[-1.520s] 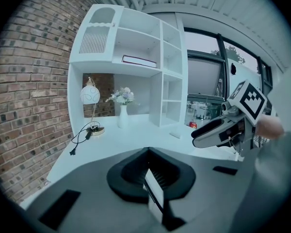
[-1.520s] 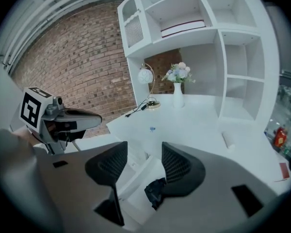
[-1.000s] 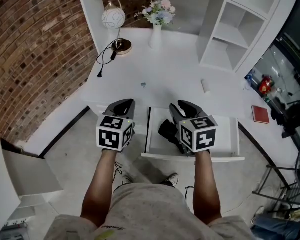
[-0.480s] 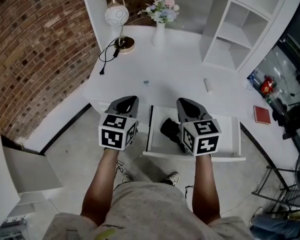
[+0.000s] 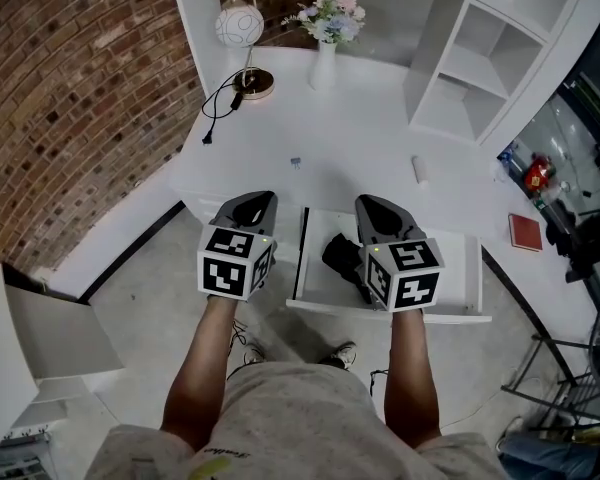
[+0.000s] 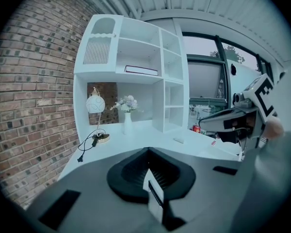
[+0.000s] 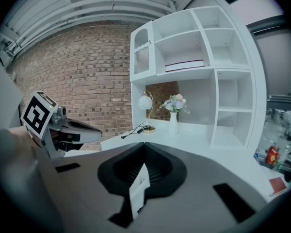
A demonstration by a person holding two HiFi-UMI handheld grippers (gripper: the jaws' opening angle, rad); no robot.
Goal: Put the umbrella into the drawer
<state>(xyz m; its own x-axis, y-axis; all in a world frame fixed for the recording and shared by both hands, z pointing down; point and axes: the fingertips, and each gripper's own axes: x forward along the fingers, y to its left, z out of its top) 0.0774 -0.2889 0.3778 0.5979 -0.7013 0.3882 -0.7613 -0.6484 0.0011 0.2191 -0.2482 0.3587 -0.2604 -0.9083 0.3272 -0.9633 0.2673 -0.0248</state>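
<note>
A black folded umbrella [image 5: 338,255] lies in the left half of the open white drawer [image 5: 450,306] under the desk. My right gripper [image 5: 372,206] hovers over the drawer just right of the umbrella, its jaws shut with nothing between them; in the right gripper view the gripper [image 7: 144,148] shows the jaws meeting. My left gripper [image 5: 252,204] hangs left of the drawer, beside its corner, also shut and empty, the same in the left gripper view [image 6: 148,152]. Part of the umbrella is hidden behind the right gripper's marker cube.
On the white desk [image 5: 360,138] stand a globe lamp [image 5: 238,28] with a black cable [image 5: 218,118], a flower vase [image 5: 327,63], a small white object [image 5: 418,170] and a red book [image 5: 526,232]. White shelves [image 5: 470,68] rise at the back right. A brick wall [image 5: 70,108] runs along the left.
The head view has shifted slightly. The right gripper has tipped a little over the drawer. The left gripper and the umbrella keep their places.
</note>
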